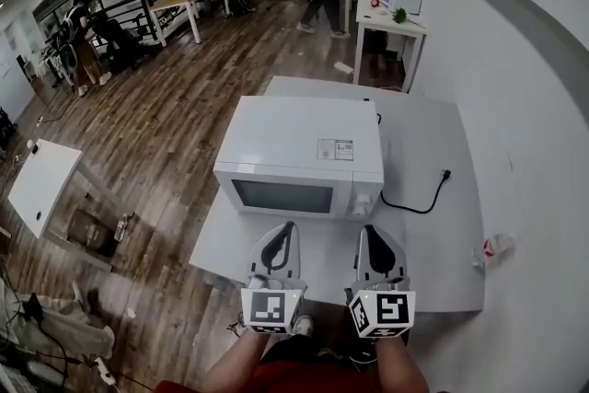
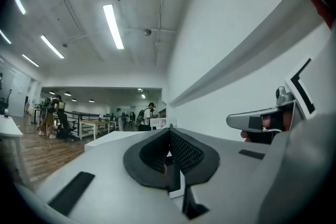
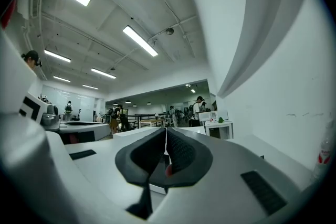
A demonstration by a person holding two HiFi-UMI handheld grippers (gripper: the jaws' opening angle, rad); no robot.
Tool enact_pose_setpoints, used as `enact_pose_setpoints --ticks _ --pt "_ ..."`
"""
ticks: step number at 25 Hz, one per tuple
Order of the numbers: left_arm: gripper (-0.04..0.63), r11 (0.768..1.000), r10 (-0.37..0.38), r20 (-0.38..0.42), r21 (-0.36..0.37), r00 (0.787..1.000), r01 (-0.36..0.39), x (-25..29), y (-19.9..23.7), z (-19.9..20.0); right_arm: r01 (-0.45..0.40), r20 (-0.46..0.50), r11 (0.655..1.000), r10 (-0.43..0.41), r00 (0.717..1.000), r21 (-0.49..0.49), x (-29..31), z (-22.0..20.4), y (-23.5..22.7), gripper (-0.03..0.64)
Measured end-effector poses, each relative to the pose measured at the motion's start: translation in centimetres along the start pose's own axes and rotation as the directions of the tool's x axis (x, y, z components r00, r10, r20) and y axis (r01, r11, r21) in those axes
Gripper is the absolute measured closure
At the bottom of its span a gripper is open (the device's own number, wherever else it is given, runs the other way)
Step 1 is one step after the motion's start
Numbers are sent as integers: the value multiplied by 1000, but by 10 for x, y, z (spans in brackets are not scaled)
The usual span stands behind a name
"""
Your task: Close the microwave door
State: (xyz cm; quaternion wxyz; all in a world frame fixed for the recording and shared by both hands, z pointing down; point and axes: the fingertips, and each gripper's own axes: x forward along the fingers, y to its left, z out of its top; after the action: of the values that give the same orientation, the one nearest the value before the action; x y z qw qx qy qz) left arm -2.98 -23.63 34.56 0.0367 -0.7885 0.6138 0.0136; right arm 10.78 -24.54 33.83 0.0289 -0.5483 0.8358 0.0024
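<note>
Left gripper (image 1: 289, 227), right gripper (image 1: 368, 231); crosswise microwave (image 1: 299, 156) faces them.

The print on the label (image 1: 335, 149) atop the microwave (image 1: 299, 138) is too small to be read. One end of the black cable (image 1: 416, 203) is hidden behind the microwave. The crumpled red-and-white item (image 1: 492, 248) at the table (image 1: 442, 276) edge cannot be identified. The forearms (image 1: 237, 365) are cut off by the head view's lower edge.

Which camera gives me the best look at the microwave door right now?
Head view: the microwave door faces the camera from above, seen whole and flush with the front, apparently shut. The left and right gripper views both look level over its top, and neither shows the door.
</note>
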Motion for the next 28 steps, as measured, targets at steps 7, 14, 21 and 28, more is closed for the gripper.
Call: enact_pose_setpoints --ticks 7,14,21,28 --pt "569 999 36 -18 8 999 -36 -23 17 29 -63 39 998 64 997 -27 -8 34 24 589" --pt "569 998 59 -26 35 998 -58 -37 21 34 -117 32 991 119 992 -65 -12 47 43 589" --pt "569 998 53 -23 41 998 -52 -43 20 36 -105 2 993 106 994 -58 -16 49 31 588" --pt "569 997 55 -18 58 998 -54 -39 17 41 -93 17 994 94 995 -48 -14 57 22 588"
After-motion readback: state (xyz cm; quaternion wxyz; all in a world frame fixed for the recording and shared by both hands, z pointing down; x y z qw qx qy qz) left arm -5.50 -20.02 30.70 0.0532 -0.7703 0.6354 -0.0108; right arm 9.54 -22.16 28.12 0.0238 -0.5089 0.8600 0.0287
